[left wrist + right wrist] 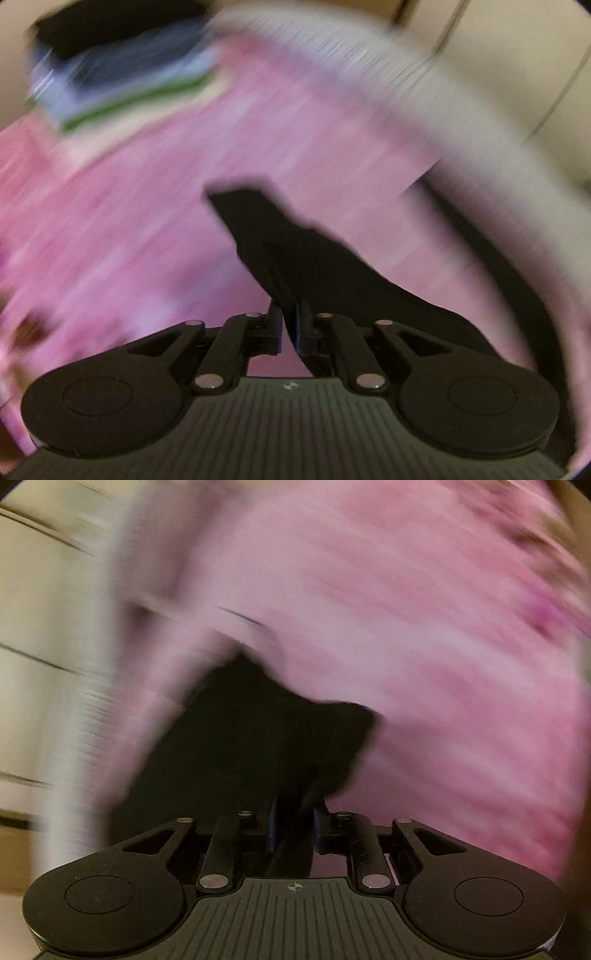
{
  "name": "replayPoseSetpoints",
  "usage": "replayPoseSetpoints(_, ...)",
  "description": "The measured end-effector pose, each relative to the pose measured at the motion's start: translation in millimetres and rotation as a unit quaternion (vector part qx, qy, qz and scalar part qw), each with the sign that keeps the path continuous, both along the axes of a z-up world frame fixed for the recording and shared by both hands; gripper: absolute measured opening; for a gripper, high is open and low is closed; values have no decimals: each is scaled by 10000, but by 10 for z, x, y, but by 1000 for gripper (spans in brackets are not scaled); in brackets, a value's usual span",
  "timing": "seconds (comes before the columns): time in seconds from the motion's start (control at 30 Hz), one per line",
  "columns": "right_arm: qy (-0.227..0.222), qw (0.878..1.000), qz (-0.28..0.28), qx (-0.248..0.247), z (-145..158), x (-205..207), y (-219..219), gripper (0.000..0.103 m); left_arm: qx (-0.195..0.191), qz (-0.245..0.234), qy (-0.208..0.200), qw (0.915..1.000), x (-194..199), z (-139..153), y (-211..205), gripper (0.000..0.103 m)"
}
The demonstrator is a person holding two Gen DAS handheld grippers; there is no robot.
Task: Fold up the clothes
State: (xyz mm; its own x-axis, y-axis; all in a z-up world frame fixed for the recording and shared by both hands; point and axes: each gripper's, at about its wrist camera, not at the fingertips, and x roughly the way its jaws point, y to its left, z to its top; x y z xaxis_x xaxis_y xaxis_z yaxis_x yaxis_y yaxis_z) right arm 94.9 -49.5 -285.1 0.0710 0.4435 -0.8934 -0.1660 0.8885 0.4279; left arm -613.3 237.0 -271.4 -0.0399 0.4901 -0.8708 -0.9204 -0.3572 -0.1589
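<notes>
The picture is smeared in both views. In the left wrist view a black garment (295,251) rises from between the fingers of my left gripper (290,325), which is shut on it. The cloth trails off to the right over the pink sheet (147,206). In the right wrist view the same kind of black cloth (258,738) bunches in front of my right gripper (293,819) and fills the narrow gap between its blue pads (272,827), so that gripper is shut on the cloth.
A pile of folded clothes (122,74), dark, blue and green, lies at the far left of the pink sheet. The bed's pale edge (424,92) curves along the right. Beyond it is cream tiled floor (37,627).
</notes>
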Motion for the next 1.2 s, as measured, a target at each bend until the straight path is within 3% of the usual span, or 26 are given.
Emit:
replayPoseSetpoints(0.07, 207, 9979, -169, -586, -253, -45, -235, 20, -515, 172, 68, 9985, -153, -317, -199, 7)
replayPoseSetpoints(0.1, 249, 9976, -226, -604, -299, -52, -321, 20, -580, 179, 80, 9981, -191, -400, -277, 9)
replayPoseSetpoints(0.17, 314, 9971, -325, -616, -373, -65, -472, 20, -580, 155, 341, 9976, -194, -452, -385, 22)
replayPoseSetpoints(0.4, -21, 9989, -373, 270, -316, 82, -553, 22, -354, 360, 544, 9972, -258, -345, -400, 24)
replayPoseSetpoints(0.5, -99, 9972, -439, 592, -336, 160, -501, 28, -349, 516, 402, 9972, -308, -337, -454, 24)
replayPoseSetpoints(0.63, -129, 9960, -471, 748, -475, 258, -407, 44, -365, 645, 228, 9970, -328, -367, -530, 24)
replayPoseSetpoints(0.77, -151, 9964, -388, 738, -609, 305, -305, 44, -301, 828, 96, 9961, -381, -365, -597, 24)
replayPoseSetpoints(0.83, -334, 9974, -155, 622, -590, 283, -252, 18, -208, 992, -3, 9949, -444, -344, -638, 25)
replayPoseSetpoints(0.97, -489, 9974, 136, 512, -553, 276, -211, 18, 9, 1472, -400, 9883, -619, -338, -719, 30)
replayPoseSetpoints(1.13, -168, 9980, -165, 584, -619, 328, -241, 28, 295, 1996, -1120, 9730, -744, -522, -679, 36)
replayPoseSetpoints(1.2, -195, 9981, -186, 555, -614, 311, -213, 29, 273, 2055, -1215, 9707, -730, -651, -587, 36)
